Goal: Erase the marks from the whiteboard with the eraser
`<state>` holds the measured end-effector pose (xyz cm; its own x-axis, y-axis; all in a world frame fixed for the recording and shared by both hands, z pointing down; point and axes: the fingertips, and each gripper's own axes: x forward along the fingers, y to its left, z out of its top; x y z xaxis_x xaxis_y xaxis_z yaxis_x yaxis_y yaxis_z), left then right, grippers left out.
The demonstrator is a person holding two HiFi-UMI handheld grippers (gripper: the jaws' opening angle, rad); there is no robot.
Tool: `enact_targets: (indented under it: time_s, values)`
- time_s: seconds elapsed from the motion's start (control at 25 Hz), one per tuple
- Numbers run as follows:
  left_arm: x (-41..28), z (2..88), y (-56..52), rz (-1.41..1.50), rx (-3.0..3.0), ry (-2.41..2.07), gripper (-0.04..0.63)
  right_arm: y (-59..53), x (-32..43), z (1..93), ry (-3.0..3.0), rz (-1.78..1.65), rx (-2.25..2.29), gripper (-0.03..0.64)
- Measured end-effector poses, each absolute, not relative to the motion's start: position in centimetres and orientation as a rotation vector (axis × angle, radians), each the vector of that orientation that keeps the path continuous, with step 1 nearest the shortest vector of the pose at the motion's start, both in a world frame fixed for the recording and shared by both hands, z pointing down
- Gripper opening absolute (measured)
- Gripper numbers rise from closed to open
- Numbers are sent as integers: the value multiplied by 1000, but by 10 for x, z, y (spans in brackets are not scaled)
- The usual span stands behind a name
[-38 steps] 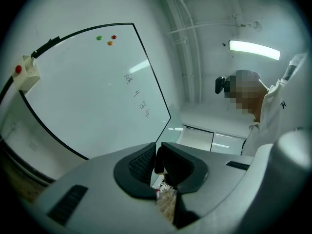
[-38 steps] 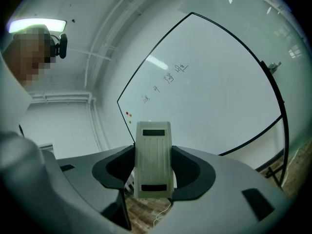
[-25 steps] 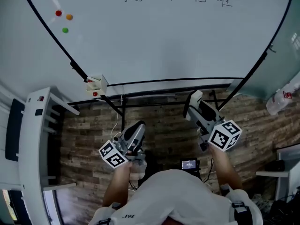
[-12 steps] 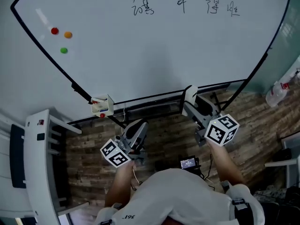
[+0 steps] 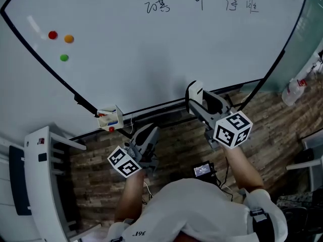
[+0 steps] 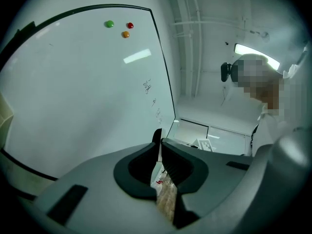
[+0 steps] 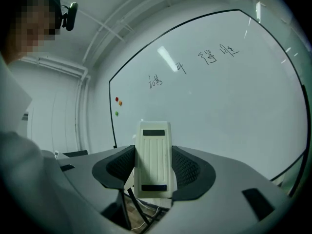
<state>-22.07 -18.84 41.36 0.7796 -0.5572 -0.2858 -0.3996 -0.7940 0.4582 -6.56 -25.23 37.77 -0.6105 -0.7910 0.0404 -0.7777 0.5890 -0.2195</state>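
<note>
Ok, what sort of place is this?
Probably an office or classroom: a large whiteboard with handwritten marks and coloured magnets, an eraser in the right gripper, wood-look flooring.

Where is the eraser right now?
The eraser is clamped in the right tongs, near the bottom edge of the whiteboard, right of centre in the head view.

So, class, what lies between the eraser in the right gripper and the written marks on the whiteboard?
Only bare whiteboard: the head view shows nothing between the eraser and the marks.
</note>
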Motion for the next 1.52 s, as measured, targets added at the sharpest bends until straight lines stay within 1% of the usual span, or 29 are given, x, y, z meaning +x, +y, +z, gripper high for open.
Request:
enact_targets:
  time_s: [0.48,1.08,1.52]
  values:
    - [-217,390,-216,-637,2610,-825,41,-290,-82,334,2827,-184,-1311,250]
    - [-215,328,-258,-626,2759,-883,41,-328,-108,246,2833,82,-1322,252]
    - [-229,277,-281,-658,2839,-911,41,-350,-140,192,2827,306,-1346,250]
